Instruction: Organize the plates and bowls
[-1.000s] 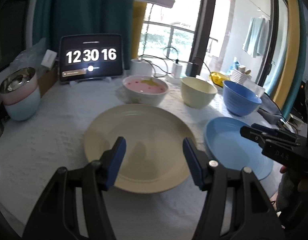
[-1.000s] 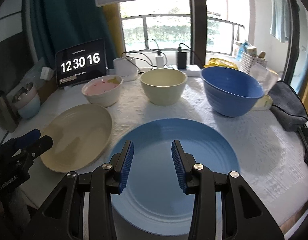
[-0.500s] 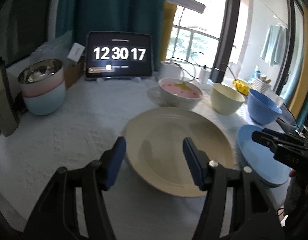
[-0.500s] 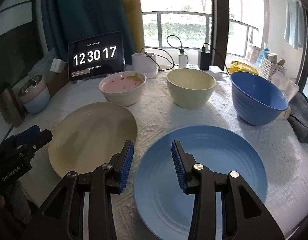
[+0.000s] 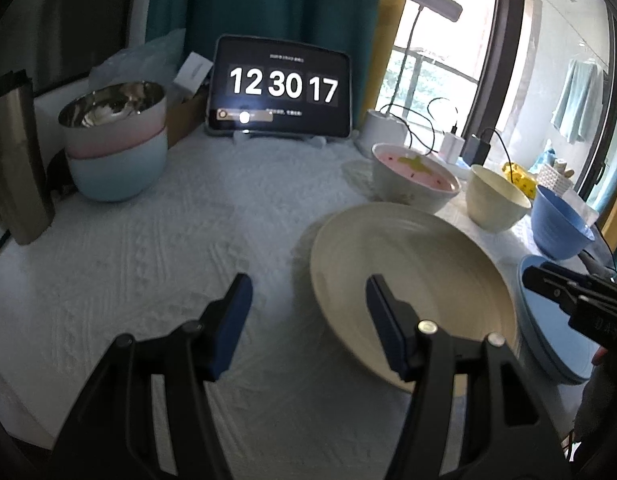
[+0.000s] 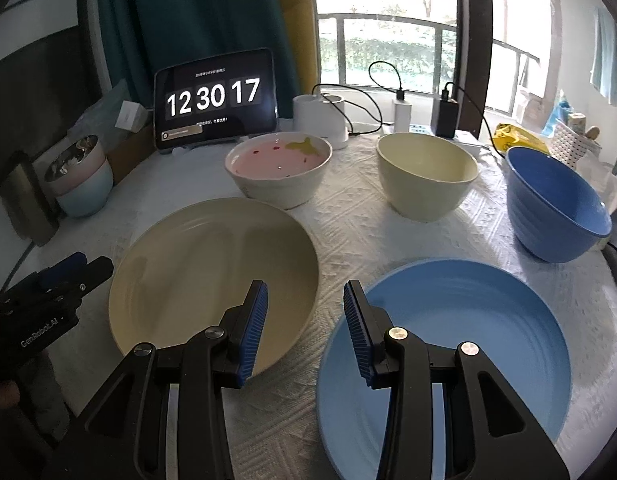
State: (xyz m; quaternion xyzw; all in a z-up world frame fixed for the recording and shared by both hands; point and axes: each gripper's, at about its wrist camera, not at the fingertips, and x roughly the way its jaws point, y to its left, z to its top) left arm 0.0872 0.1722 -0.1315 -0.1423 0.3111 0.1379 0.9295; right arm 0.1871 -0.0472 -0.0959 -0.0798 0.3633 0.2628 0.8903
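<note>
While both hand-held grippers hover over the worktop [image 6: 348, 216], each stands partly open and holds nothing. The left hand-held gripper [image 5: 308, 312] straddles the cream plate's [image 5: 420, 272] left rim. The right hand-held gripper [image 6: 304, 320] hangs above the gap between cream plate and blue plate [image 6: 468, 340], which lie side by side. Behind them stand a pink bowl [image 6: 278, 172], a cream bowl [image 6: 426, 176] and a blue bowl [image 6: 556, 204] in a row.

A white textured tablecloth [image 6: 348, 216] covers the table, bearing two plates [image 6: 212, 272], bowls [image 6: 426, 174] and a tablet clock [image 6: 214, 100].
</note>
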